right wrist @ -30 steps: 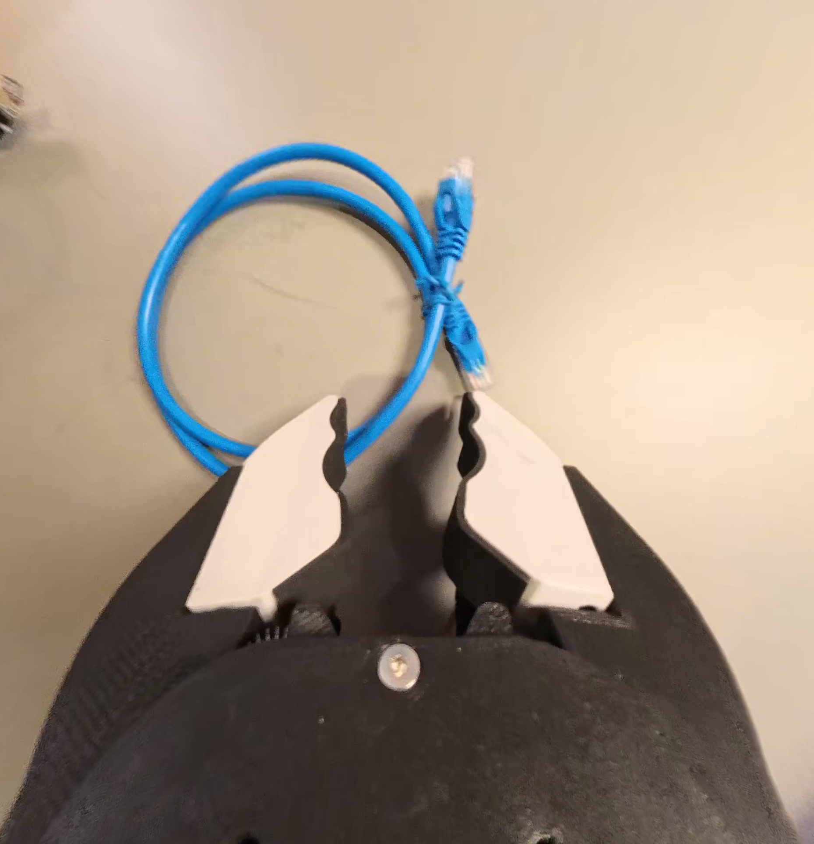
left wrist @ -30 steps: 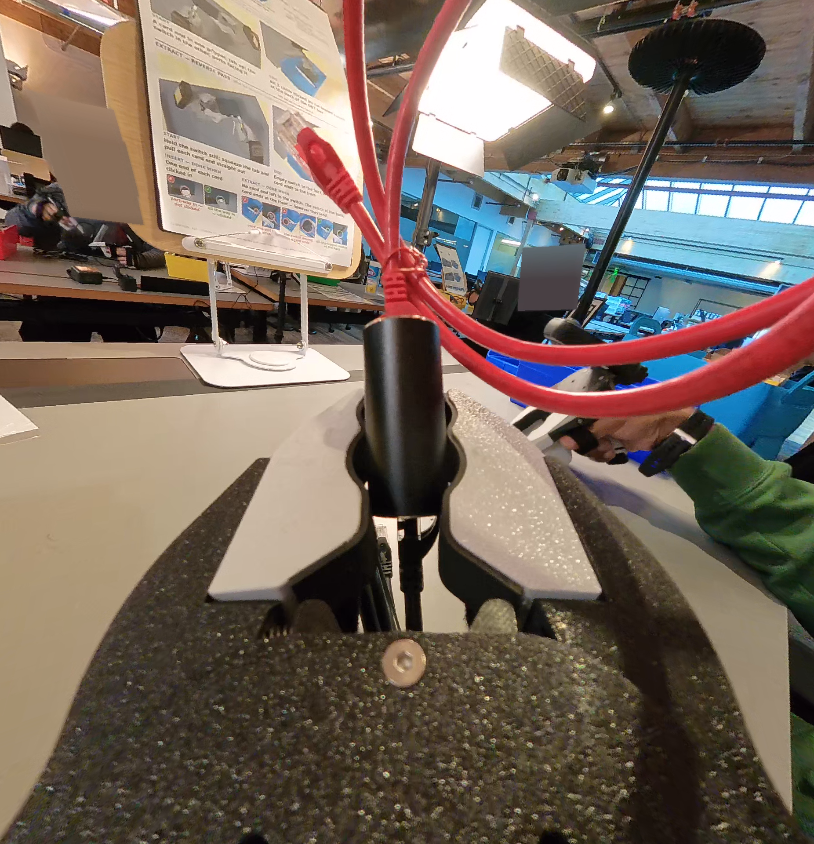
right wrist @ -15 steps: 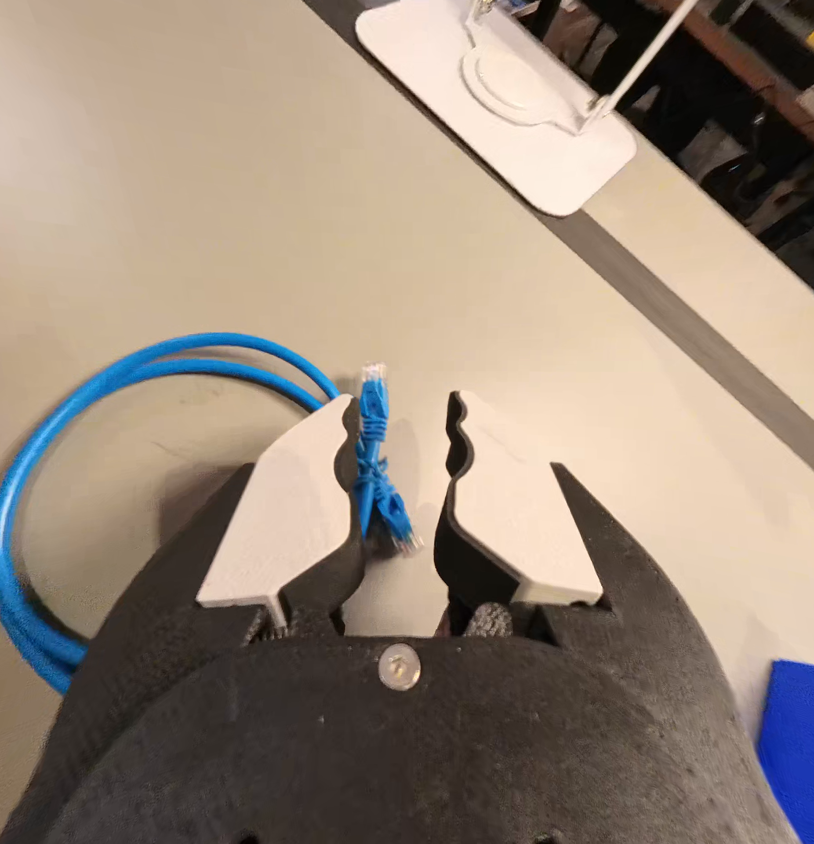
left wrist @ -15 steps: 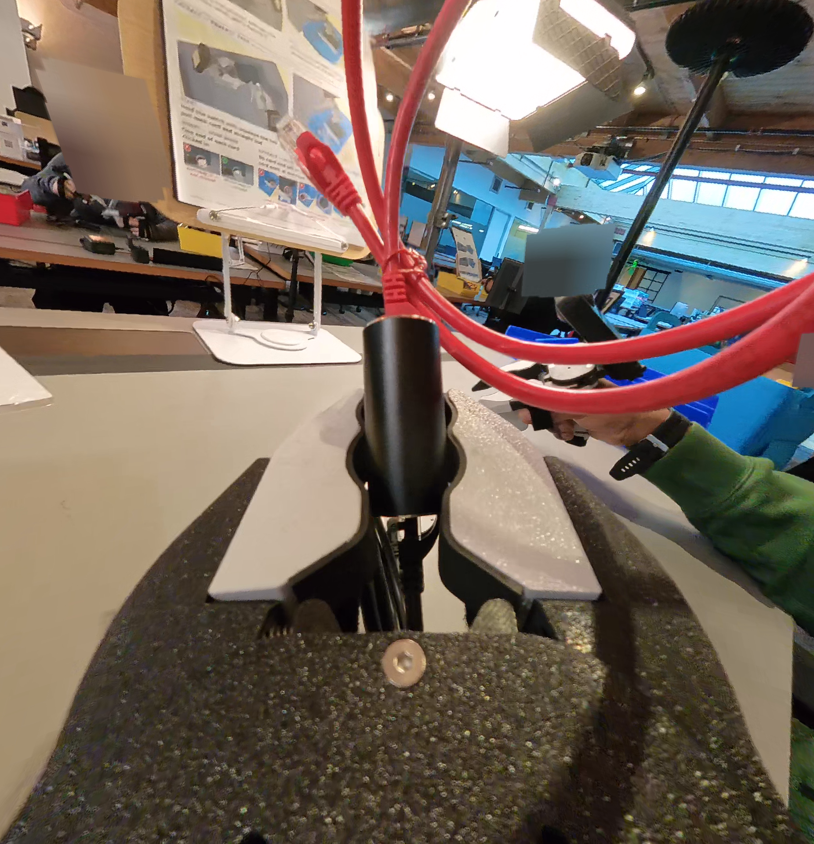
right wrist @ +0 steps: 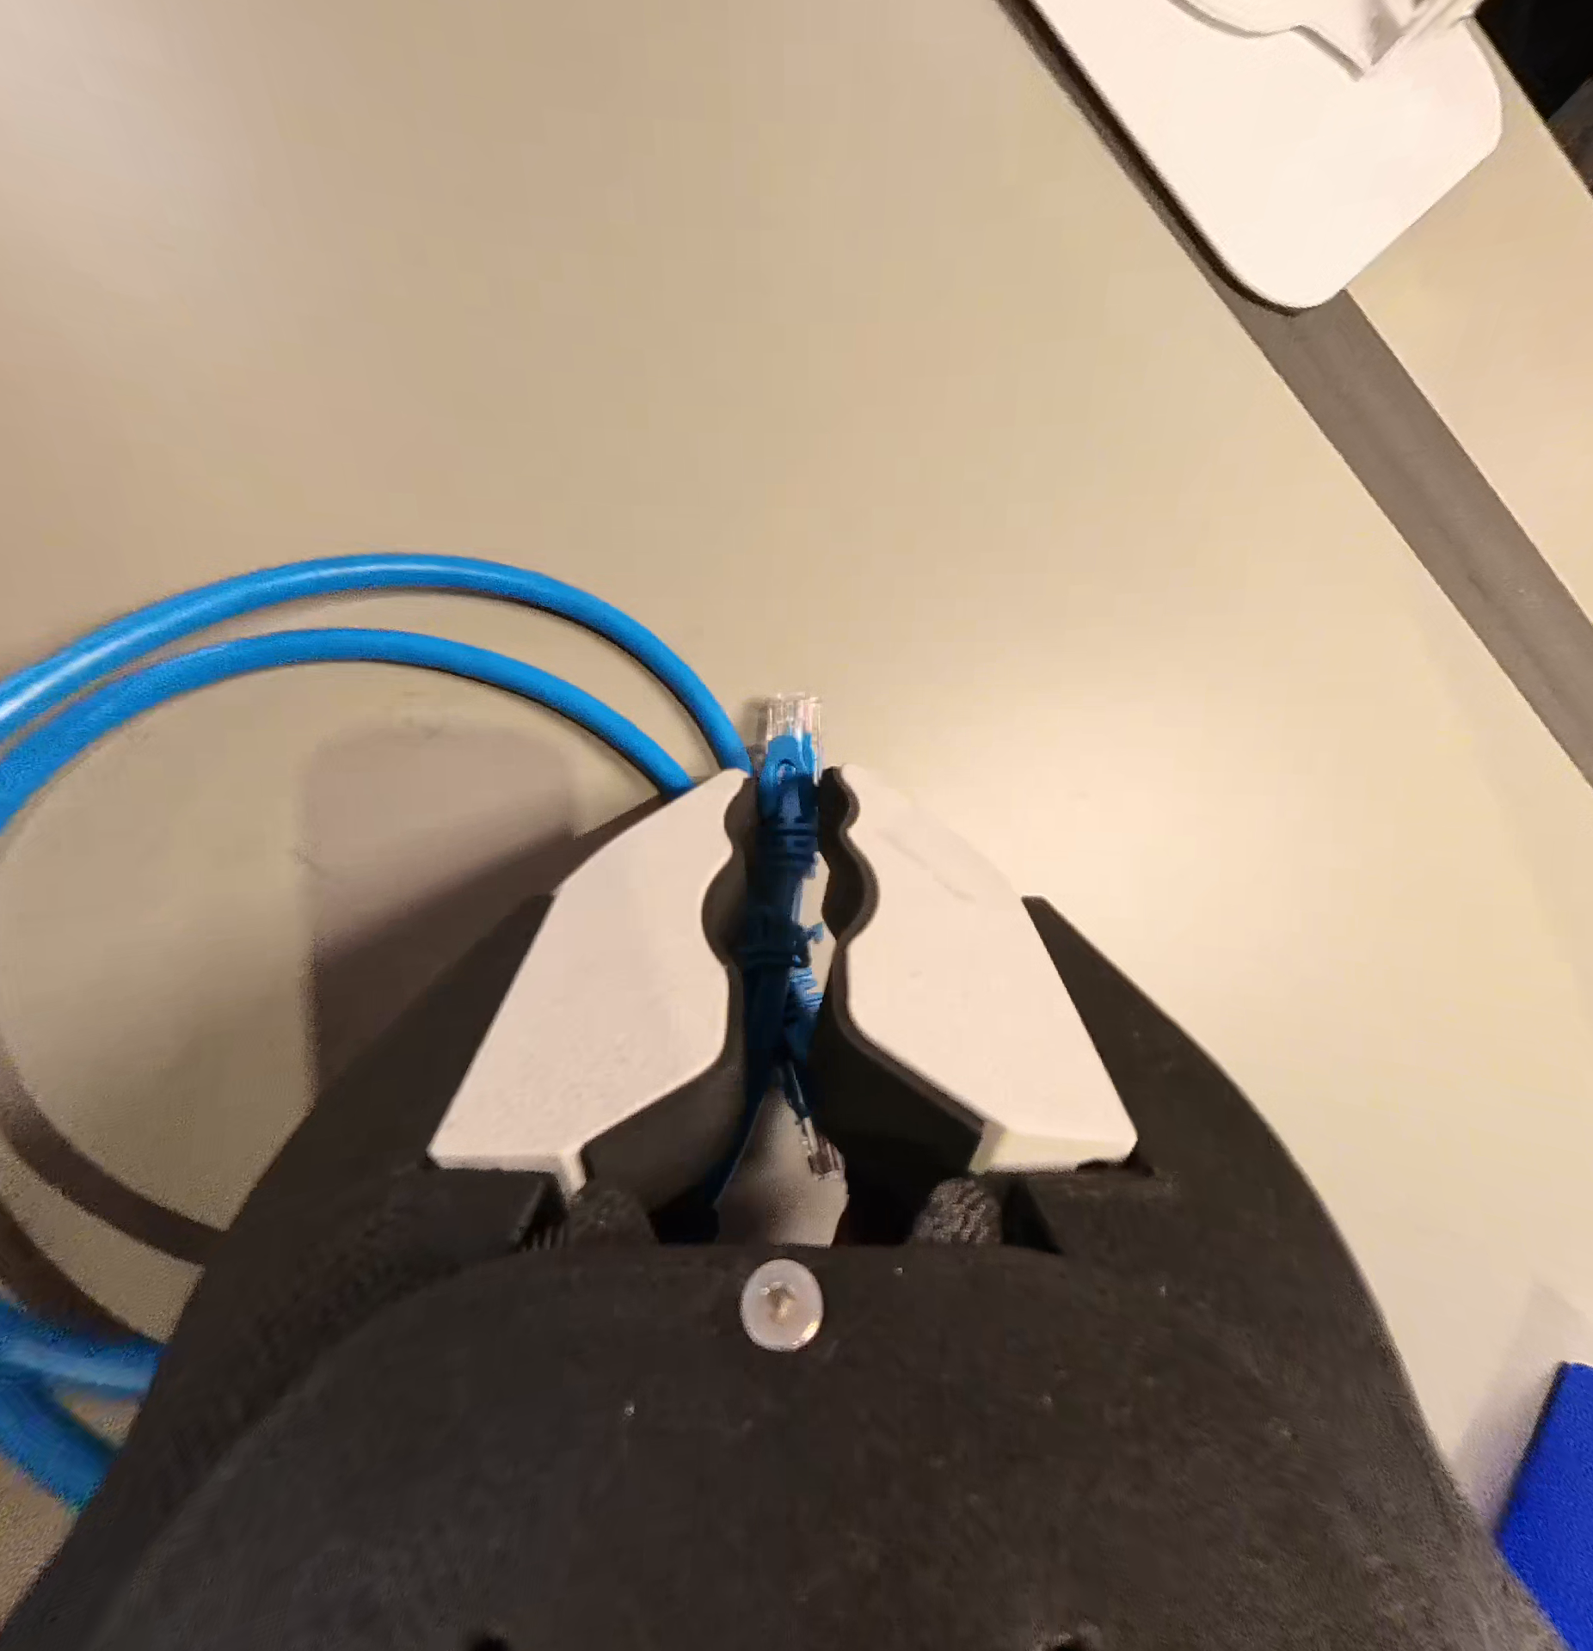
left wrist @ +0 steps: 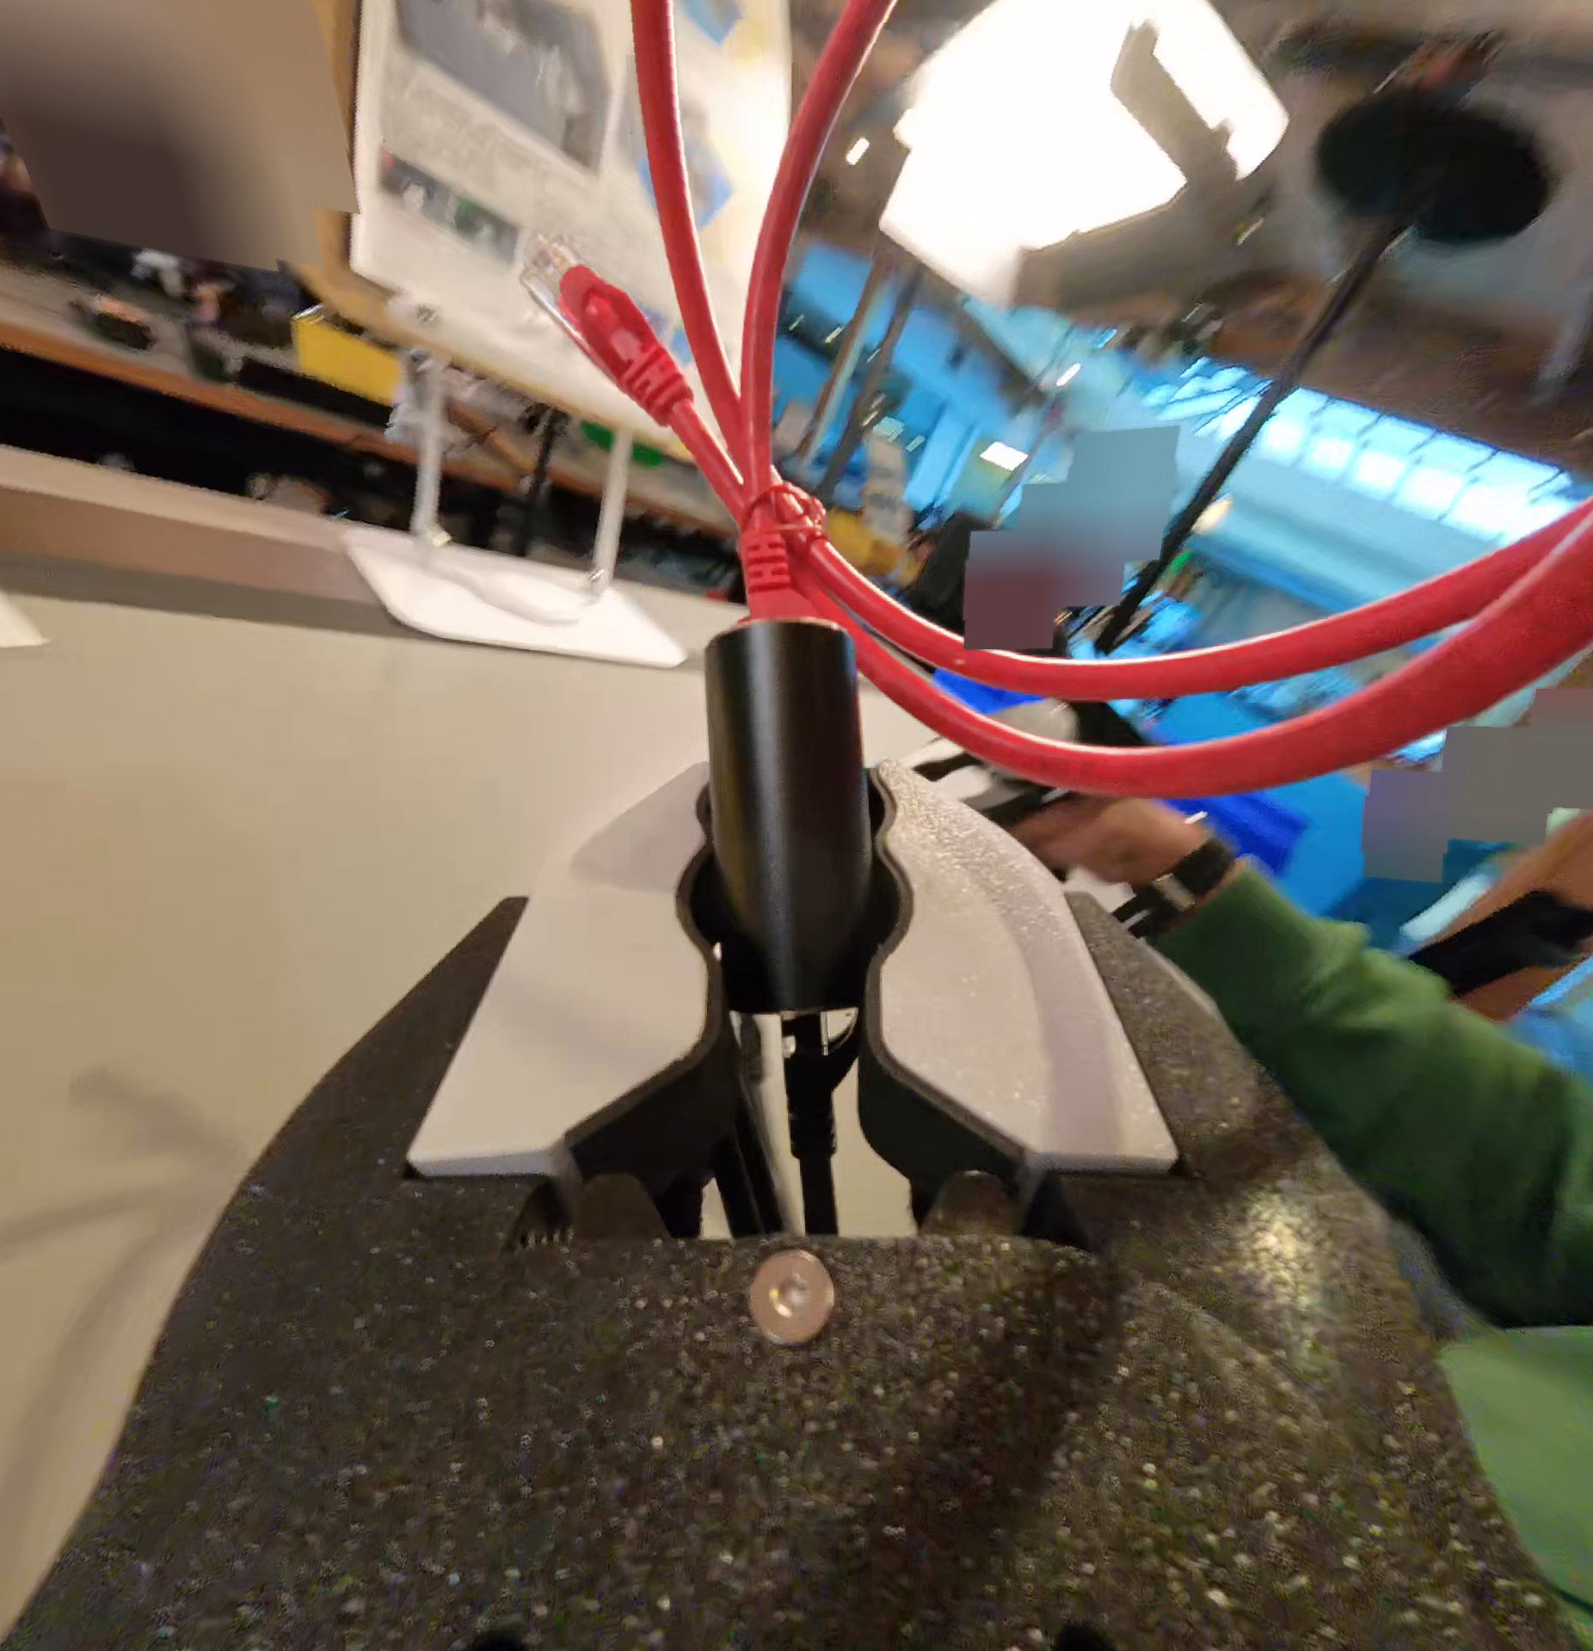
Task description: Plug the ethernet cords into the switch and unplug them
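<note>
My left gripper (left wrist: 788, 804) is shut on a black cylindrical switch body (left wrist: 779, 715) and holds it upright above the table. A red ethernet cord (left wrist: 1177, 679) is plugged into its top and loops up and to the right. The cord's free plug (left wrist: 610, 322) hangs in the air on the left. My right gripper (right wrist: 788, 777) is shut on the tied end of a blue ethernet cord (right wrist: 418, 590). One clear plug (right wrist: 786, 733) sticks out past the fingertips. The other plug (right wrist: 820, 1157) sits between the fingers near their base.
A white stand base (right wrist: 1311, 134) stands at the back of the beige table, beside a dark strip (right wrist: 1445, 500). It holds an instruction sheet (left wrist: 525, 134). A blue object (right wrist: 1570, 1519) lies at the front right. A green sleeve (left wrist: 1401, 1117) reaches in from the right. My right fingertips sit around 35 cm from my left ones. The blue object (right wrist: 1570, 1519) is about 25 cm from my right fingertips and 60 cm from my left.
My right gripper has moved over the blue cord's tied plugs and shut on them. The left view has shifted and blurred, with the switch and red cord still held.
</note>
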{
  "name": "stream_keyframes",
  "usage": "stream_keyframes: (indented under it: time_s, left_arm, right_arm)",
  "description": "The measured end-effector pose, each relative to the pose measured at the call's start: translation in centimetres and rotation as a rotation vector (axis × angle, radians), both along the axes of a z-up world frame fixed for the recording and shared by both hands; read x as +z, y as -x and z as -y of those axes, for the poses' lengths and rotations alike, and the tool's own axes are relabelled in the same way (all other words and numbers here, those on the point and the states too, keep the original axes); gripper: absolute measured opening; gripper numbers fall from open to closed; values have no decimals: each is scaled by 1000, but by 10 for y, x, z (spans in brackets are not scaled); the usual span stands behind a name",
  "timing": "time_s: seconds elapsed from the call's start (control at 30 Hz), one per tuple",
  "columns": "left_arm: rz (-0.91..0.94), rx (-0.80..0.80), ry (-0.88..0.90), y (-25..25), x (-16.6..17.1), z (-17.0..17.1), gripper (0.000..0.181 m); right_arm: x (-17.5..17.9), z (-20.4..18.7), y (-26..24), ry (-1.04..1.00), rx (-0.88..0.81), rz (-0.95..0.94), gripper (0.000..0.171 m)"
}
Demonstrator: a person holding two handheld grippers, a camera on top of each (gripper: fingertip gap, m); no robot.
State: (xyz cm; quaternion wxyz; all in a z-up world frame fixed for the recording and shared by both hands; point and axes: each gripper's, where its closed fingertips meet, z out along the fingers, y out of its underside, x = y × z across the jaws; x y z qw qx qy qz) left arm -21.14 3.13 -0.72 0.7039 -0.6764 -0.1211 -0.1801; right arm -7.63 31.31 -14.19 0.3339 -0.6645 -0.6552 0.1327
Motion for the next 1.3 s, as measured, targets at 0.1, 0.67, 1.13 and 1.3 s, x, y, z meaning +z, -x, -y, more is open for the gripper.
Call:
stream_keyframes:
  time_s: [0.1,0.67,1.13,1.3]
  left_arm:
    - [129,-86,-199,-7,27,8,27]
    - [249,100,-483,-39,49,-17,27]
    - [380,-18,-571,-65,48,-29,28]
    - [386,-56,-514,-82,39,-42,27]
  right_arm:
    - [3,13,-4,-11,67,14,12]
    - [123,151,-19,-185,344,-415,11]
    - [138,249,19,62,464,-582,12]
    - [128,251,26,19,416,-539,12]
